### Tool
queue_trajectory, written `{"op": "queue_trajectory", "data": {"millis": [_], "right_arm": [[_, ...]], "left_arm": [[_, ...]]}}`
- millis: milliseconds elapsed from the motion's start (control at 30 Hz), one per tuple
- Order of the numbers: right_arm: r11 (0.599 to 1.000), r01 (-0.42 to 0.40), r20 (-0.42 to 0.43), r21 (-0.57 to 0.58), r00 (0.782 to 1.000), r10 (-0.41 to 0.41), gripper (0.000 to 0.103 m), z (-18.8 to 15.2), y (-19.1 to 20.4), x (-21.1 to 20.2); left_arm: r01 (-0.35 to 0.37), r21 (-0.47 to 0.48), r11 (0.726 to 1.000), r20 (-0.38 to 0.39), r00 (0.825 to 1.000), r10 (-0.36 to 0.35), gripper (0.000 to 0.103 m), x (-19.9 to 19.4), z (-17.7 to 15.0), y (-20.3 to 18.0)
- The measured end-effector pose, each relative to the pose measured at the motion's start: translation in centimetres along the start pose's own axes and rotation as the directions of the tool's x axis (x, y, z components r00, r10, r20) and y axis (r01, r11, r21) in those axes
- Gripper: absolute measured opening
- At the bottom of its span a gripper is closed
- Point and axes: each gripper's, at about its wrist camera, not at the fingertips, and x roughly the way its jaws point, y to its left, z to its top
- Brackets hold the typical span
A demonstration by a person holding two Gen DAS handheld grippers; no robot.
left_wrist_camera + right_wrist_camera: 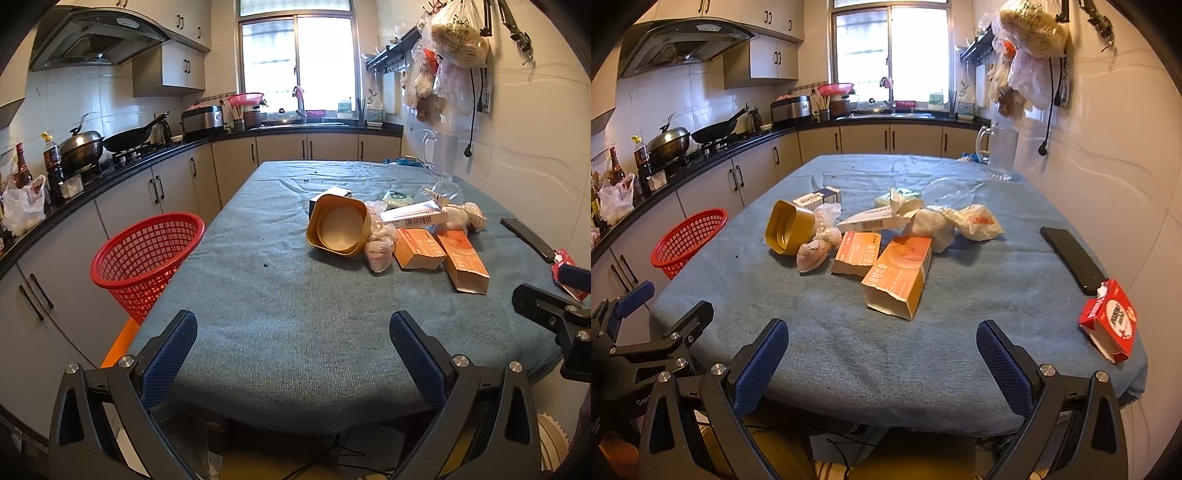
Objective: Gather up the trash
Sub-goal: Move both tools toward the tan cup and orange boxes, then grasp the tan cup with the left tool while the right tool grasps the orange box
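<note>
kitchen counters run along the left and far walls, and a table (280, 332) under a blue-grey cloth fills the middle of the room. trash lies heaped near the table's centre, probably so it can be taken piece by piece: a gold square tin (790, 227) tipped on its side with its mouth toward the cameras, two torn orange cartons (899, 275), a long white box with a barcode (871, 220), and knotted plastic bags (975, 221). a red-and-white carton (1110, 321) lies apart near the right edge, just beside a black phone-like slab (1073, 258). a red mesh basket (147, 254) stands off the table's left side, level with its edge, which looks meant for dropping things in from the table.

the left gripper (293, 354) and right gripper (882, 354) both hover over the near end of the table, fingers spread wide and holding nothing. nothing appears collected yet; the nearest orange carton seems the likeliest first pick for the right gripper.
</note>
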Motion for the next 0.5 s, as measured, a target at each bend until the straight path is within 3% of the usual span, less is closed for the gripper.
{"op": "queue_trajectory", "data": {"millis": [200, 333, 500], "right_arm": [[0.991, -0.102, -0.047, 0.088, 0.993, 0.107, 0.100, 1.9, -2.4, 1.4], [0.964, -0.186, -0.078, 0.188, 0.976, 0.203, 0.095, 3.5, -4.8, 2.9], [0.922, -0.257, -0.134, 0.289, 0.943, 0.305, 0.084, 4.4, -6.1, 5.7]], "left_arm": [[0.107, -0.043, 0.993, -0.061, 0.992, -0.110, 0.103, 2.5, 2.9, 1.4], [0.161, -0.059, 0.985, -0.108, 0.980, -0.167, 0.103, 5.3, 4.9, 2.2], [0.240, -0.114, 0.964, -0.163, 0.953, -0.257, 0.091, 8.8, 7.0, 2.9]]}}
